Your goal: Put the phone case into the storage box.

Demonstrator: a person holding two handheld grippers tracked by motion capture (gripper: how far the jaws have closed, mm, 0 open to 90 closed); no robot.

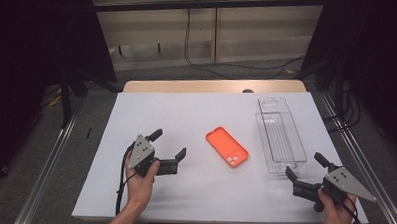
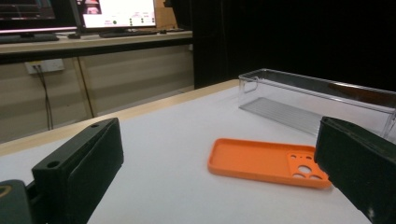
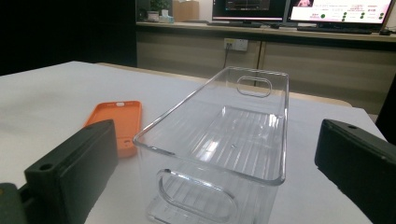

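An orange phone case (image 1: 227, 147) lies flat, hollow side up, mid-bench (image 1: 196, 117). Left of the case, the left gripper (image 1: 183, 152) has its fingers spread wide, holding nothing. Right of the case stands an empty clear bin (image 1: 280, 135); the right gripper (image 1: 290, 173), just beyond the bin's near end, is likewise spread, touching nothing.

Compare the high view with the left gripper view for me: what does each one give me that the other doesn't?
High view alone: both hands, the left gripper and right gripper whole, each open and holding nothing, and the full white table with the floor around it. Left gripper view alone: a low look between its own jaws, the monitors on a desk behind, and the case's raised rim. Both: the orange phone case lying hollow side up, with the clear bin beyond it, apart.
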